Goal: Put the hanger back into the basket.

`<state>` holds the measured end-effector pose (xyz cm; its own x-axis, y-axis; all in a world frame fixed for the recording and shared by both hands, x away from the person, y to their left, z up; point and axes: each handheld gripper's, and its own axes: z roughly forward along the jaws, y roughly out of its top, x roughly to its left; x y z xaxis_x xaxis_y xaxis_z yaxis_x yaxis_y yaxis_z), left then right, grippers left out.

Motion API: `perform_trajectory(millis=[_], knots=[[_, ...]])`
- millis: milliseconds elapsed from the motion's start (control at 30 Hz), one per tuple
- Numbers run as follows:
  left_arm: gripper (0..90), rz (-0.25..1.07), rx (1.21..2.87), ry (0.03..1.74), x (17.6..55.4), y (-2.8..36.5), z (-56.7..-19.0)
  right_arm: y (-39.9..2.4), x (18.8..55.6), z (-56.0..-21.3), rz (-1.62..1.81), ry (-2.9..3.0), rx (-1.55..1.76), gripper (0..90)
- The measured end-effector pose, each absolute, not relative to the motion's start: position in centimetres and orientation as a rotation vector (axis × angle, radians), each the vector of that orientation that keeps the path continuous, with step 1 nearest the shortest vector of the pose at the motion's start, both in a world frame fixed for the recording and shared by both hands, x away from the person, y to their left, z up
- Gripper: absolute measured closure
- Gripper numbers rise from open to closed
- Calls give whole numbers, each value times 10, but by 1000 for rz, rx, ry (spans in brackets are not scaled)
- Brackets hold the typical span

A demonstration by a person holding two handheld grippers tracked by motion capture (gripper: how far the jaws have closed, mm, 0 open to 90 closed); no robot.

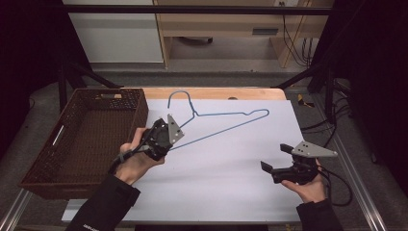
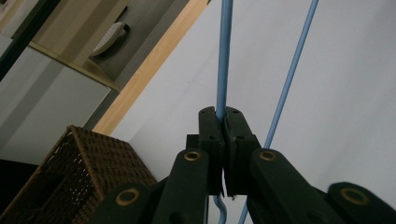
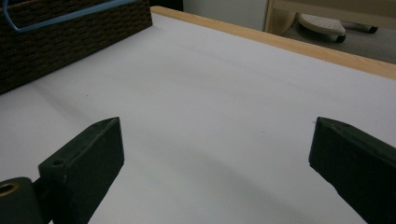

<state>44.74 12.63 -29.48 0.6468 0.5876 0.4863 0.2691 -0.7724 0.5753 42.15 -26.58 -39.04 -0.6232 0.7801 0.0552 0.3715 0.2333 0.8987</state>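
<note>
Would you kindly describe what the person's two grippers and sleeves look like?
Both the left gripper and the right gripper are black, each with two blocky jaws, brass-coloured pivot pins and a grey three-cornered plate on top. A black cable trails from the right one. The sleeves are dark.

The hanger (image 1: 226, 120) is showing a pale blue — one thin line of colour, plain, without any pattern. The sheet (image 1: 231, 168) under it is lying white and unmarked, and the table edge (image 1: 216, 93) is showing light wood at the far side. The basket (image 1: 82, 139) is showing dark brown with a close woven pattern. Both grippers — left (image 1: 161, 137) and right (image 1: 279, 161) — are showing black, each carrying a grey plate, and brass-coloured rings are glinting on the left one's arms. The sleeves are looking black.
</note>
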Motion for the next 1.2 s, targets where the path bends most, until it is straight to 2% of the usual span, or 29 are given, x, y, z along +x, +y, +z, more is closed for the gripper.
perform_trajectory(millis=[500,1200], knots=[[876,1004,2385,830,458,171,-251,-265,421,-392,1359,2117,1048,42],[875,1066,2317,1053,468,251,-243,-266,422,-393,1352,2112,1059,40]])
